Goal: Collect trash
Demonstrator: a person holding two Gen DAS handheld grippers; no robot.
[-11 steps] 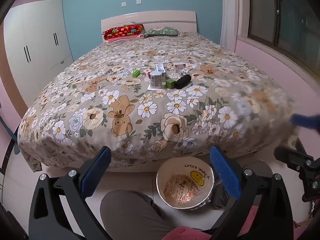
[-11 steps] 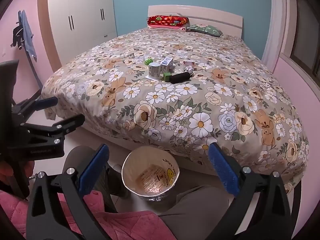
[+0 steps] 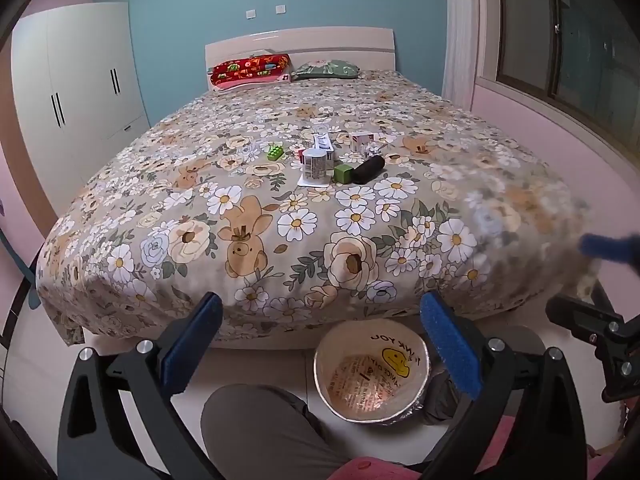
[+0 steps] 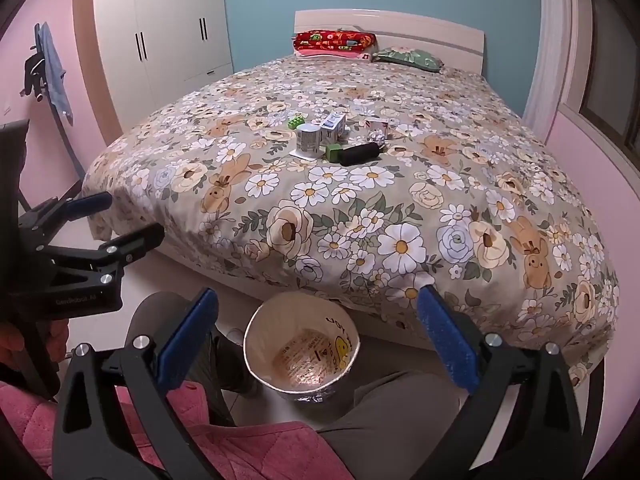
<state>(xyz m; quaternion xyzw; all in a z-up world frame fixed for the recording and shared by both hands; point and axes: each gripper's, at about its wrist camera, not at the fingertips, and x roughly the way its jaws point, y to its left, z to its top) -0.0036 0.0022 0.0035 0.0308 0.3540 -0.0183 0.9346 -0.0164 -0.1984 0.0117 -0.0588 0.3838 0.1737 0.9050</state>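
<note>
A cluster of small items lies mid-bed: a white can (image 3: pixel 315 163) (image 4: pixel 308 137), a green cube (image 3: pixel 343 173) (image 4: pixel 332 151), a black roll (image 3: pixel 369 169) (image 4: pixel 359 153), a green toy brick (image 3: pixel 275 151) (image 4: pixel 295 121), a small carton (image 3: pixel 322 143) (image 4: pixel 333 124) and a crumpled wrapper (image 3: pixel 373 147) (image 4: pixel 376 136). On the floor at the bed's foot stands a lined trash bin (image 3: pixel 370 368) (image 4: pixel 301 354). My left gripper (image 3: pixel 320 344) and right gripper (image 4: pixel 316 338) are both open and hold nothing, hovering over the bin, well short of the items.
The floral bedspread (image 3: pixel 256 240) hangs over the near edge. A person's knees (image 3: pixel 256 420) and pink seat (image 4: pixel 132 420) lie below the grippers. A white wardrobe (image 3: pixel 76 92) stands left; a window (image 3: pixel 568 28) and pink wall are to the right. Pillows (image 3: pixel 250 70) rest at the headboard.
Both views have barely shifted; the right gripper's blue pad at the left wrist view's right edge is blurred, moving slightly.
</note>
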